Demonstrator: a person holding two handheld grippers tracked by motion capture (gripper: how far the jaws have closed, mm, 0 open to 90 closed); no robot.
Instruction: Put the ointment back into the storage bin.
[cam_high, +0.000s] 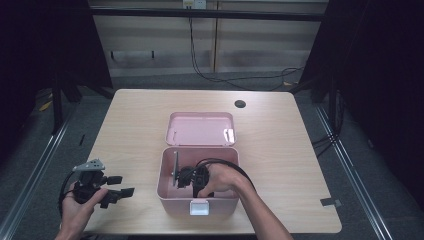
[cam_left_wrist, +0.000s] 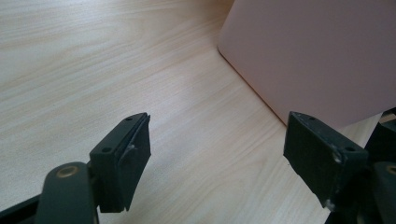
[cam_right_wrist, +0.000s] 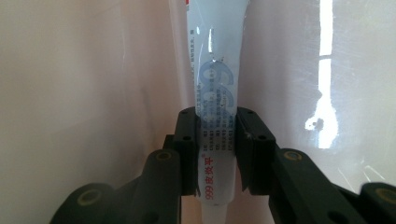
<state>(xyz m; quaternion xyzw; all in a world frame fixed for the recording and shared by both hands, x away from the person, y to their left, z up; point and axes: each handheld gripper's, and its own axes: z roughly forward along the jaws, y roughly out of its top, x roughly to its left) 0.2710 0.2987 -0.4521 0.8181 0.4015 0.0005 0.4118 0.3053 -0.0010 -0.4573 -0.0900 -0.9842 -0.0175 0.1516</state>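
Note:
A pink box (cam_high: 167, 196) stands open at the table's middle front, its lid (cam_high: 201, 129) laid back behind it. My right gripper (cam_high: 181, 177) reaches down inside the box. In the right gripper view its jaws are shut on a pale blue and white ointment tube (cam_right_wrist: 216, 98) printed with blue figures and red lettering, held lengthwise against the box's glossy pink inner wall (cam_right_wrist: 93, 70). My left gripper (cam_high: 125, 186) hovers over the table left of the box, open and holding nothing. In the left gripper view the box's outer side (cam_left_wrist: 313, 56) lies ahead at the right.
A white latch (cam_high: 199, 207) sits on the box's front. A round cable hole (cam_high: 240, 104) is at the table's far side. Bare wooden tabletop (cam_high: 280, 150) spreads to the left and right of the box. Cables hang behind the table.

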